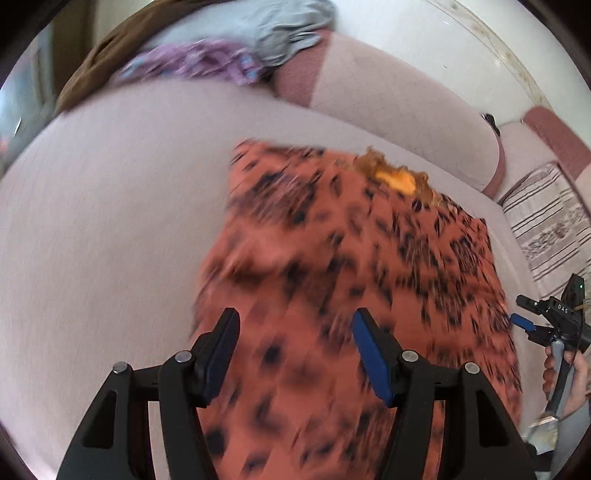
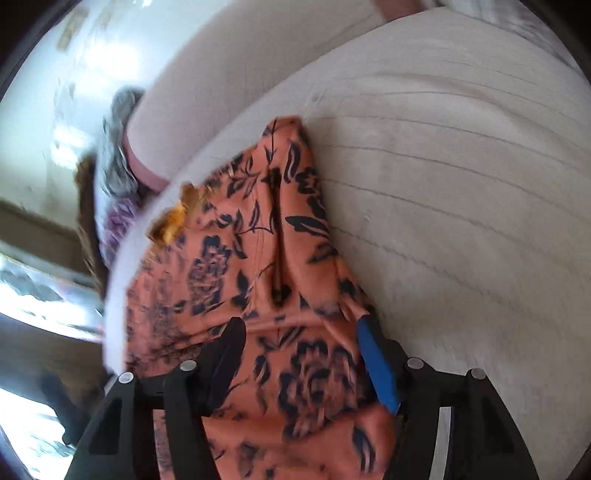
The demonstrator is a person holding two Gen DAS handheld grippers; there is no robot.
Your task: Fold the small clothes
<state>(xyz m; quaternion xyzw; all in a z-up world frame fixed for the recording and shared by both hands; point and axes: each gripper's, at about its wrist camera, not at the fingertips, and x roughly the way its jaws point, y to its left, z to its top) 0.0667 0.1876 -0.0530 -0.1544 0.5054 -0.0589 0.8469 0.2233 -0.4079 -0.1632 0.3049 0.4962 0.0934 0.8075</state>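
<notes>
An orange garment with a dark floral print (image 1: 354,266) lies on a pale sofa seat (image 1: 110,221); it has a yellow-brown frilled edge (image 1: 397,177) at its far end. My left gripper (image 1: 293,332) is open, its jaws wide apart just above the near part of the garment. My right gripper (image 2: 301,343) is open too, with the garment (image 2: 266,258) spread between and under its fingers. The right gripper also shows in the left wrist view (image 1: 524,323) at the garment's right edge, held by a hand.
A pile of other clothes, purple (image 1: 199,64) and grey (image 1: 280,33), lies at the back of the sofa. A striped cushion cover (image 1: 543,221) sits to the right. The sofa backrest (image 1: 388,96) rises behind the garment.
</notes>
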